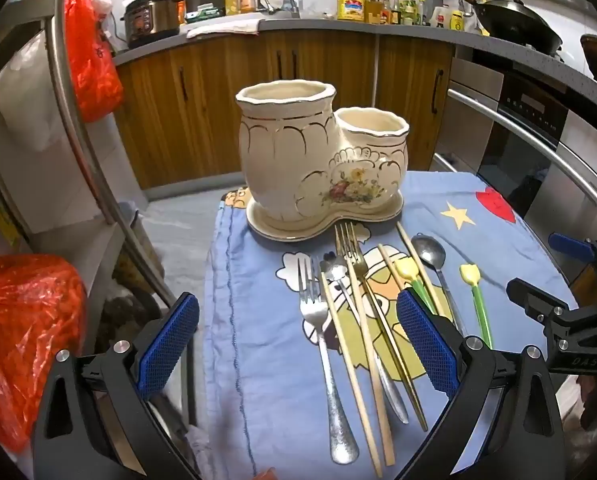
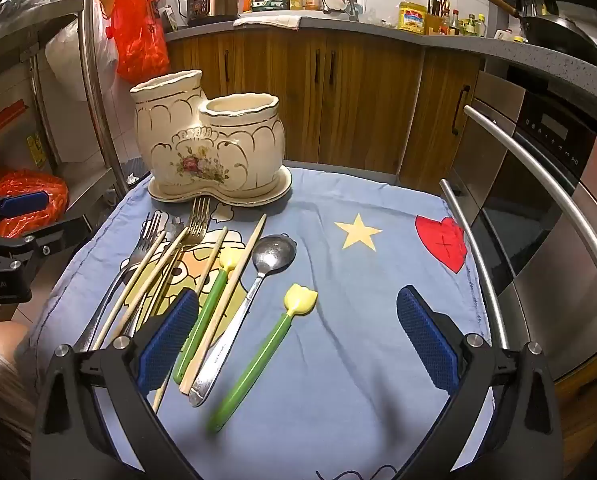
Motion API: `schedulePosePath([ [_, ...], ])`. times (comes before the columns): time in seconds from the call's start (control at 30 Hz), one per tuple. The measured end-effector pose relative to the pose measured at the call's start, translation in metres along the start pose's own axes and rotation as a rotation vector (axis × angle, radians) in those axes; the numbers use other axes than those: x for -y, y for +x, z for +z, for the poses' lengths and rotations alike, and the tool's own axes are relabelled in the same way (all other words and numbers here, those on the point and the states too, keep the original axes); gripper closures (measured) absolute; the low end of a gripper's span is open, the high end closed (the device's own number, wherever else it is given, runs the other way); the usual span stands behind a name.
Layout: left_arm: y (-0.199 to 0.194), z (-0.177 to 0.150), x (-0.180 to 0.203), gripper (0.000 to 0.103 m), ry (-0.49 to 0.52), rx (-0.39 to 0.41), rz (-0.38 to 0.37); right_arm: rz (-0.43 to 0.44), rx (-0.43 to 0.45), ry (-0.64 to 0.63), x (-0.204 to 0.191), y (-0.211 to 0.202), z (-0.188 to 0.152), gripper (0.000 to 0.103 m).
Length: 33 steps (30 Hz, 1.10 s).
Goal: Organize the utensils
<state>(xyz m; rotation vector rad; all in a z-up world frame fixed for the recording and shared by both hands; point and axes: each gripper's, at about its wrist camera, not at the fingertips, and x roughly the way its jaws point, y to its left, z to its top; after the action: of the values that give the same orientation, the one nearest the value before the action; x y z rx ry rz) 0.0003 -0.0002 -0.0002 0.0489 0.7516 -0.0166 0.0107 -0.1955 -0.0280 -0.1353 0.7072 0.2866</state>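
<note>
Ceramic holder (image 1: 322, 160) sits empty at the far end, both my grippers (image 1: 298, 344) (image 2: 298, 340) gape wide holding nothing, so I reckon grabbing the tulip-handled spoon (image 2: 262, 356) comes next.

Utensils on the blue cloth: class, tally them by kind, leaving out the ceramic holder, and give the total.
Forks: 2
Metal spoons: 2
Wooden chopsticks: 4
Green-handled tulip-topped pieces: 2
Total: 10
</note>
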Motion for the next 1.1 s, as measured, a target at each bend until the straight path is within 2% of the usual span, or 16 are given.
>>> schedulePosePath([
  [1.1, 0.0045, -0.0033, 0.0004, 0.005, 0.003, -0.005, -0.005, 0.001, -0.008, -0.004, -0.0003, 0.0006, 0.0032, 0.005],
])
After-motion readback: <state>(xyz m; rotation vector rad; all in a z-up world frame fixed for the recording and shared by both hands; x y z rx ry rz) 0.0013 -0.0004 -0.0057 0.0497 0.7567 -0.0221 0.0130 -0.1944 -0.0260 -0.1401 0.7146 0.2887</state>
